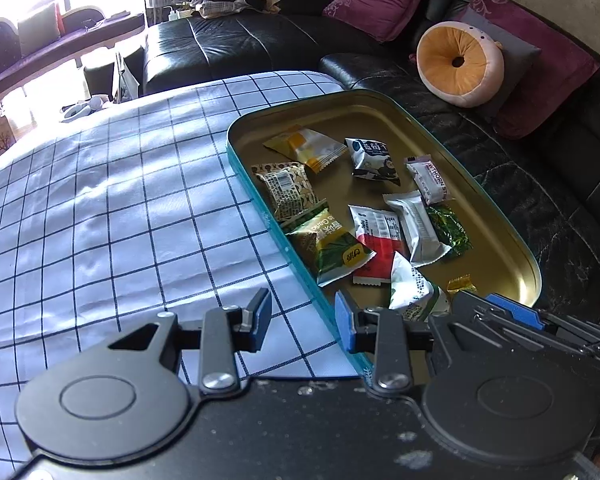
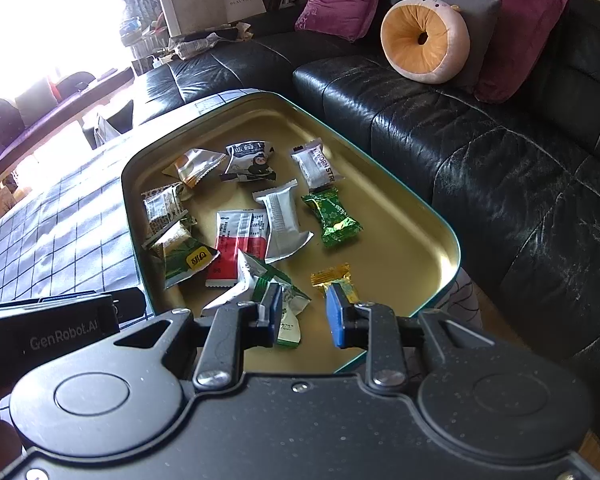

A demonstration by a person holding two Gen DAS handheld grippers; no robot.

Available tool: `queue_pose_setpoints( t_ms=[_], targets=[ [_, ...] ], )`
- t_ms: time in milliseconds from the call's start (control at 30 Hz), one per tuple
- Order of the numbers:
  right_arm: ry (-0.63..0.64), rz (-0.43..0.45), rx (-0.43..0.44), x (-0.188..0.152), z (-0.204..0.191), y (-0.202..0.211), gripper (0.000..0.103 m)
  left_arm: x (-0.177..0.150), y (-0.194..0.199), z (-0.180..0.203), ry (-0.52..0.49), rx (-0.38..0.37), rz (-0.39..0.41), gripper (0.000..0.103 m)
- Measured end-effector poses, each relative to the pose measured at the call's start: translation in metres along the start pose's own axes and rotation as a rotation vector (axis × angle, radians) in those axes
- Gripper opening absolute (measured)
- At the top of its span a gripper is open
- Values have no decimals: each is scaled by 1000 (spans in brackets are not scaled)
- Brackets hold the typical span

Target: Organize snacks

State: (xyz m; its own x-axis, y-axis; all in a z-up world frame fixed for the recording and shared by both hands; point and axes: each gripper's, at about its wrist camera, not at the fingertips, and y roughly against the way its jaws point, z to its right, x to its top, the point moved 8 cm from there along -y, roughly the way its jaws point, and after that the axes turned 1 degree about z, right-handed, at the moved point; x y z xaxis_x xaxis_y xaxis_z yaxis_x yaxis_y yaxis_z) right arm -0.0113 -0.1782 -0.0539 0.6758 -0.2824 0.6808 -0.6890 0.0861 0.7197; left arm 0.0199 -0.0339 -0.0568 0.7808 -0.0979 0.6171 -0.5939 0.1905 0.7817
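A teal tin tray with a gold inside lies on the checked cloth and holds several wrapped snacks. Among them are a green-yellow packet, a red-white packet, a white-green packet and a small gold candy. My left gripper is open and empty, straddling the tray's near rim. My right gripper is open over the tray's near end, just above the white-green packet and beside the gold candy; it also shows in the left wrist view.
The white cloth with dark grid lines covers the table left of the tray. A black leather sofa runs behind and to the right, with purple cushions and a round orange cushion.
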Motion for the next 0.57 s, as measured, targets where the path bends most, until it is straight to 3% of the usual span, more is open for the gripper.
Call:
queue_pose_setpoints(
  t_ms=[567],
  targets=[
    [2,-5,0,-1,-1,-4,37,2,-1,-4,14,-9,-8,34]
  ],
)
